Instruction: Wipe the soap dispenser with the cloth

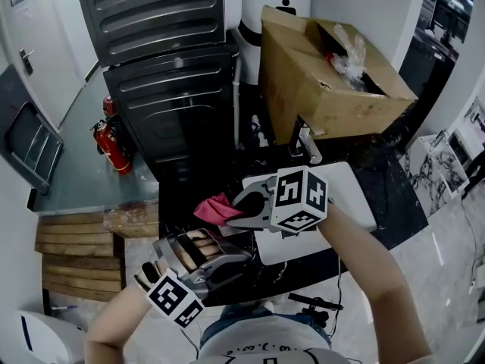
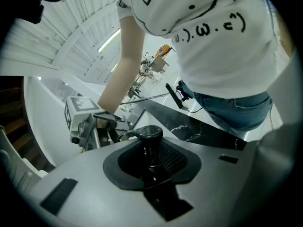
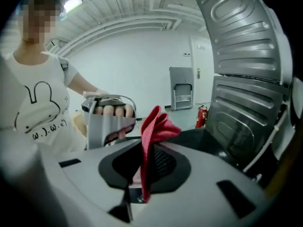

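In the left gripper view a black soap dispenser with a pump head stands upright between the jaws of my left gripper, which is shut on its neck. In the head view that gripper is low at the left, and the dark dispenser is hard to make out against the black counter. My right gripper is just above and to its right, shut on a bunched red cloth. The right gripper view shows the cloth sticking up out of that gripper, a short way from the left gripper.
A large open cardboard box sits at the back right. Dark ribbed metal panels rise at the back left, with a red fire extinguisher beside them. A white board and a faucet lie behind the right gripper.
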The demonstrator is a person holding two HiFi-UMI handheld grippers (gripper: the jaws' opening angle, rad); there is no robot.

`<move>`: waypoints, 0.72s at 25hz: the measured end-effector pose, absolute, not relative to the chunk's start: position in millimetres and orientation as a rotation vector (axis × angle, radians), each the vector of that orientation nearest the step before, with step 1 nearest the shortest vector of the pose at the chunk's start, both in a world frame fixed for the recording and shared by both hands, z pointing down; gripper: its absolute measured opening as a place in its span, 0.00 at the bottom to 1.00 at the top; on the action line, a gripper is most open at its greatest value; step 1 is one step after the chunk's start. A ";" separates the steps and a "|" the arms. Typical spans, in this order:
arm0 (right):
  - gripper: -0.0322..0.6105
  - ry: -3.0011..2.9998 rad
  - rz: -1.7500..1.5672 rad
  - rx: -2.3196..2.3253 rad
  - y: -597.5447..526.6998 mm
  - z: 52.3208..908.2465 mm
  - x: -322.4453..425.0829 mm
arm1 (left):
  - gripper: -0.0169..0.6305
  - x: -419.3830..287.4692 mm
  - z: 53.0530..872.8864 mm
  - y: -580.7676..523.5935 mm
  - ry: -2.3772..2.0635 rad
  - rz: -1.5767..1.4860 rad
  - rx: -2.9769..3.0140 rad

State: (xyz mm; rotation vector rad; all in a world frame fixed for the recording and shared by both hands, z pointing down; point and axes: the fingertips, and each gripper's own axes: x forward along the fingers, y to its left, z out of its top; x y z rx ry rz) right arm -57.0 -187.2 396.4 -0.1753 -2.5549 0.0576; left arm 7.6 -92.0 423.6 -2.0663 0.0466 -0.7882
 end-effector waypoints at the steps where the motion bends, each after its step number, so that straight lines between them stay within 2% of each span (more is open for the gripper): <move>1: 0.13 -2.568 0.081 -0.229 -179.1 391.8 -58.6 | 0.18 7.6 424.4 -91.6 0.047 -0.791 -2.060; 7: 0.12 -2.507 0.246 -0.425 -151.7 392.6 -62.7 | 0.18 7.5 423.6 -87.0 0.053 -0.790 -2.033; 18: 0.12 -2.404 0.346 -0.433 -157.9 419.7 -88.3 | 0.19 10.7 428.4 -83.6 0.060 -0.807 -2.029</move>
